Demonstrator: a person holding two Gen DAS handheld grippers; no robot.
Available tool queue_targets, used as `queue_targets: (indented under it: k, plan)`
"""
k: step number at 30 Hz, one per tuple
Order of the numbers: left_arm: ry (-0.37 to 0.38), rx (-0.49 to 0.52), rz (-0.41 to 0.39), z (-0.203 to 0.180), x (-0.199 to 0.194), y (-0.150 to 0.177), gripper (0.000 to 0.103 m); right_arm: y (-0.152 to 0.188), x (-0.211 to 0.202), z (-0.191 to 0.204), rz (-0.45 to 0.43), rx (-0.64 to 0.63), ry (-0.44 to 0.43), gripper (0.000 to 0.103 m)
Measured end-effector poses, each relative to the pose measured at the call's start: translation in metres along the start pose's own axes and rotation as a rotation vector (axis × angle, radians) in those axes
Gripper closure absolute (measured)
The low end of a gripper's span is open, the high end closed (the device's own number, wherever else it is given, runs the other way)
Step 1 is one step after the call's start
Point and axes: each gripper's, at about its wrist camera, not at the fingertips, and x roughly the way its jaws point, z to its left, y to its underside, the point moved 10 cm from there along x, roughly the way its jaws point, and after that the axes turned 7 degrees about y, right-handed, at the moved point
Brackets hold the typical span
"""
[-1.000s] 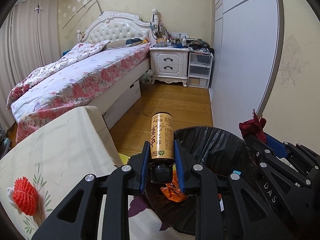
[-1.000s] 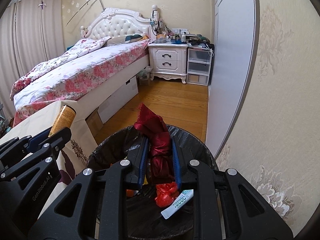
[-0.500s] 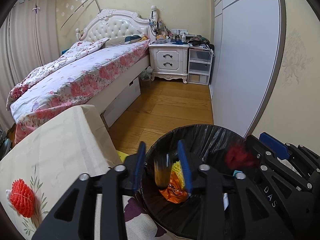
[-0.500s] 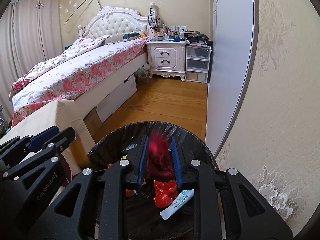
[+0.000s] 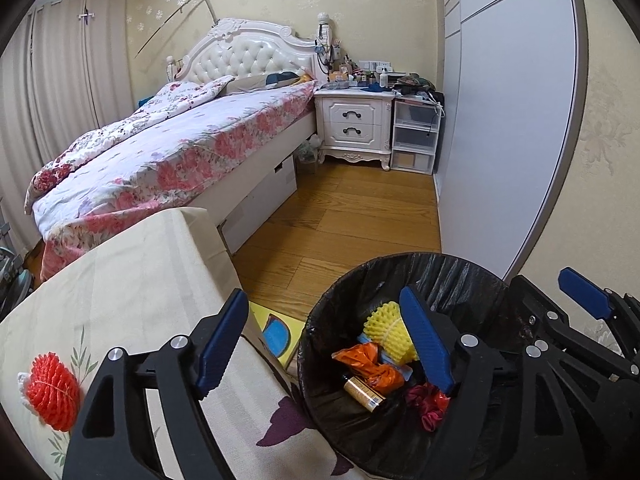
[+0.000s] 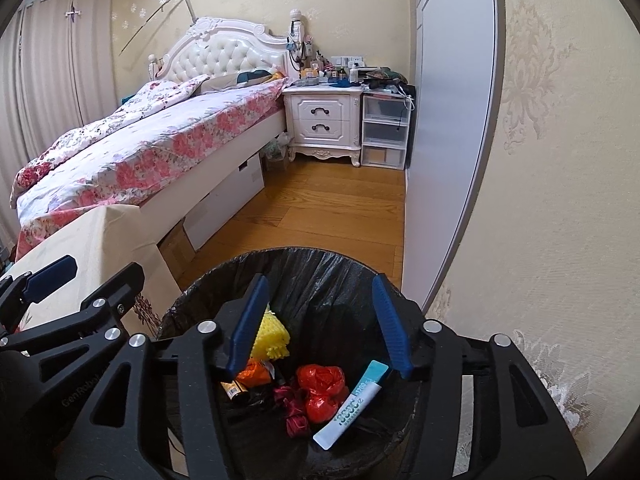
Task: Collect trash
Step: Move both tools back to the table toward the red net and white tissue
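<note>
Bottle (image 5: 362,392) in bin (image 5: 440,272), seemingly below parted jaws.

A crinkled, glossy black plastic liner (image 5: 448,276) fills the bin at lower centre. The floor (image 5: 348,220) is smooth varnished wood. Matt cream cloth (image 5: 132,280) drapes the desk at lower left.

1. The trash bin (image 6: 312,264), round with a black liner, stands under the right gripper (image 6: 320,320).
2. The brown bottle (image 5: 362,393) lies on its side inside, below the left gripper (image 5: 324,344).
3. The dark red cloth (image 6: 294,408) lies crumpled on the bottom, below the right gripper, beside the bottle.
4. A red foam net (image 5: 52,392) lies left of the left gripper, outside the bin.
</note>
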Motion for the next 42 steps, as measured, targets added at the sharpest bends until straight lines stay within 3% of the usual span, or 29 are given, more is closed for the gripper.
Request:
queue_targets:
  k: [10, 17, 27, 42]
  plan:
    - [-0.039, -0.048, -0.009, 0.027, -0.024, 0.010, 0.027, 0.008, -0.007, 0.011, 0.014, -0.025, -0.017, 0.046]
    - [-0.091, -0.101, -0.010, 0.057, -0.051, 0.026, 0.025, 0.017, -0.022, 0.038, 0.020, -0.065, -0.077, 0.034]
    - [-0.195, -0.179, -0.018, 0.112, -0.102, 0.061, 0.024, 0.034, -0.053, 0.101, 0.036, -0.155, -0.205, 0.030]
    - [-0.407, -0.348, 0.057, 0.220, -0.162, 0.142, 0.024, 0.084, -0.104, 0.216, 0.083, -0.349, -0.407, 0.030]
